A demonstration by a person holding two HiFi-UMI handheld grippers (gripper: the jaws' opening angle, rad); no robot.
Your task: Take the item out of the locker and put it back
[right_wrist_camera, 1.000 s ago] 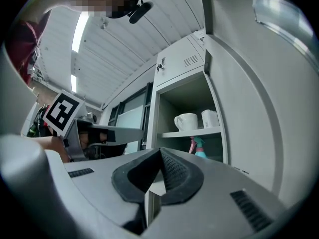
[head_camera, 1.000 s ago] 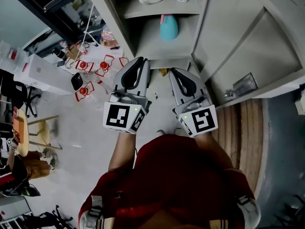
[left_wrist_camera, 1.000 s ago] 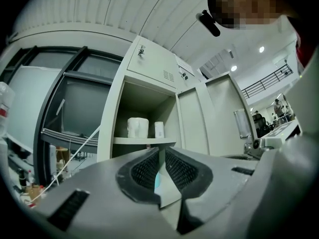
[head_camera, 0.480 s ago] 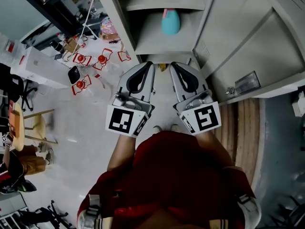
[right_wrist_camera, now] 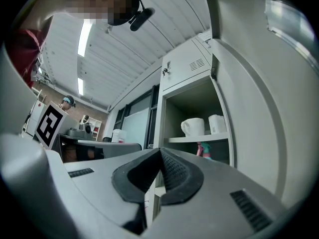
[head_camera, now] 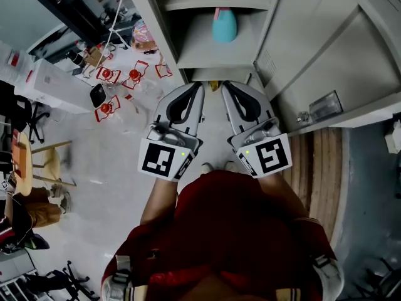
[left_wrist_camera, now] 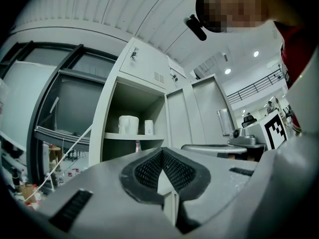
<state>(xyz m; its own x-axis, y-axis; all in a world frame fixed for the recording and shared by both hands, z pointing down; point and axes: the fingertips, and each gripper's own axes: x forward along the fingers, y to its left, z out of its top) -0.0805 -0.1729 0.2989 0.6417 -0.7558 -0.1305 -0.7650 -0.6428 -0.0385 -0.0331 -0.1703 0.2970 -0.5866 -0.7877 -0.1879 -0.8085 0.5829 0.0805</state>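
- Left gripper [left_wrist_camera: 160,153]: jaws fully together, ribbed pads meeting at the tips, nothing between them. It is held about level and aimed at the locker opening.
- Right gripper [right_wrist_camera: 159,152]: just beside the left at three o'clock. Its jaws are likewise closed and empty.
- Locker [head_camera: 202,50]: at twelve o'clock of both tools, near but not touching them. Its door [head_camera: 326,61] is swung wide at two o'clock.
- Lower shelf: a teal spray bottle [head_camera: 223,27] stands upright at twelve o'clock.
- Upper shelf: a white jug [right_wrist_camera: 193,126] with a white canister [right_wrist_camera: 216,123] just beside it at three o'clock, both upright.
- Task's item: which of the three it is cannot be told, but all stand inside the locker.
- Stage, as judged: closed empty tools before stocked shelves suit either an item due to come out or one already returned.
- Handling note: keep both tools level and centred on the opening, clear of the door edge and the shelf lip.
- Floor at ten o'clock: red-and-white clutter [head_camera: 119,83], well apart.
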